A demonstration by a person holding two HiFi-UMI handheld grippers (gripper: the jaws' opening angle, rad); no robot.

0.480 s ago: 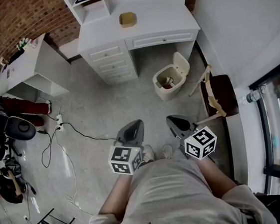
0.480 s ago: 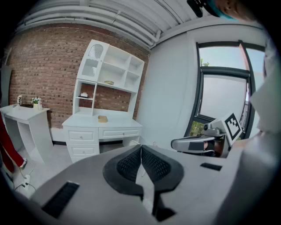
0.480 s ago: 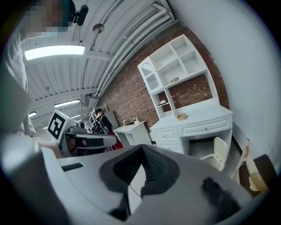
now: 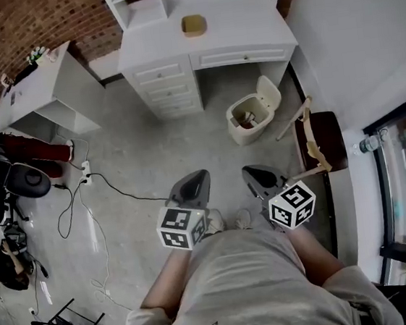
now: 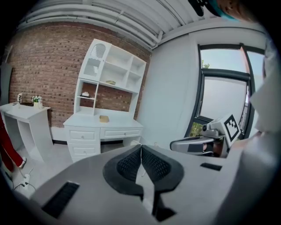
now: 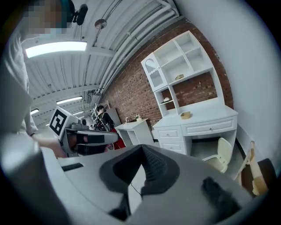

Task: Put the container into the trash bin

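Note:
A small tan container [image 4: 193, 25] sits on top of the white desk [image 4: 245, 22] at the far side of the room; it also shows as the container [image 5: 104, 118] and the container [image 6: 185, 115] in the gripper views. A cream trash bin [image 4: 250, 119] with its lid tipped open stands on the floor in front of the desk, and part of the bin [image 6: 219, 156] shows in the right gripper view. My left gripper [image 4: 194, 184] and right gripper [image 4: 257, 178] are held low near my body, far from both. Both are shut with nothing in them.
A white hutch shelf [image 4: 135, 2] stands on the desk's left. A second white table [image 4: 38, 86] is at the left wall. A chair [image 4: 321, 141] stands right of the bin. A power strip and cables [image 4: 83, 201] lie on the floor at left, beside gear and a person.
The head view has shifted slightly, so the desk and bin sit a little to the right and lower. Both grippers hold the same pose, shut.

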